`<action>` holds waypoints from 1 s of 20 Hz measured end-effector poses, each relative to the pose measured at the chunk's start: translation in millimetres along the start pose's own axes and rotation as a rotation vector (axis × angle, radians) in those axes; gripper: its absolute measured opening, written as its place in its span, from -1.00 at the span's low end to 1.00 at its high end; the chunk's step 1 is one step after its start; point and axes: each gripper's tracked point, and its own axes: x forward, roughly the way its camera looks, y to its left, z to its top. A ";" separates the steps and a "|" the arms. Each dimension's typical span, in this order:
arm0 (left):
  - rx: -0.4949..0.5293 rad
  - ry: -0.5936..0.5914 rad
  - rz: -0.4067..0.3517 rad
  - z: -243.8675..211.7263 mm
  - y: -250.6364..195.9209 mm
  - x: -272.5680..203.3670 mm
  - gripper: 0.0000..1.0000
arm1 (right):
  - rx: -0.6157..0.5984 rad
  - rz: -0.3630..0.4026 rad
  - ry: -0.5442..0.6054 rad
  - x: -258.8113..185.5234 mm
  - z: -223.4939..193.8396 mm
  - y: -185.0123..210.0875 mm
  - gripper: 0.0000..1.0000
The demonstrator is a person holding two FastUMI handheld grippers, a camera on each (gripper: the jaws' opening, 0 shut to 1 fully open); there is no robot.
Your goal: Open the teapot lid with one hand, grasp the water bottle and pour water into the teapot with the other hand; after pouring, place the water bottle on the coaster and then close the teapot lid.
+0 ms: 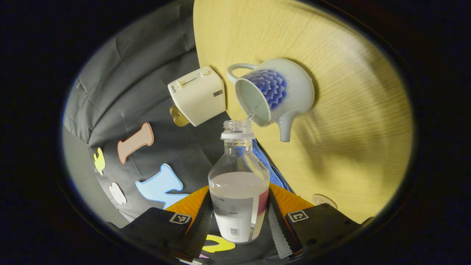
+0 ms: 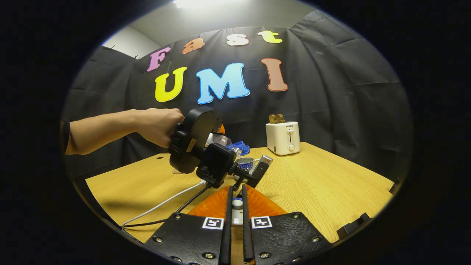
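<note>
Two claws: both were busy, one pouring, one holding.
Left claw: clamped on the water bottle, tipped so a thin stream entered the open teapot on the surface.
Right claw: fingers pinched on the small lid, kept clear of the teapot.
Coaster: bare, near the surface's edge.

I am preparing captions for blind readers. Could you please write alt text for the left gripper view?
The left gripper holds a clear water bottle tipped toward an open white teapot with a blue pattern, and a thin stream of water enters its mouth. The teapot stands on a wooden table, with a white toaster beside it.
</note>
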 end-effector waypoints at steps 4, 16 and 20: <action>0.008 0.001 0.011 0.9 3.5 -2.3 0.73 | -0.003 0.003 0.005 1.6 0.4 1.5 -0.74; 0.047 -0.012 0.008 7.4 8.5 -3.1 0.73 | -0.006 0.001 0.007 1.6 0.5 0.3 -0.74; -0.004 -0.030 -0.005 7.6 2.6 -1.6 0.73 | -0.002 -0.002 0.006 1.1 1.1 -0.1 -0.74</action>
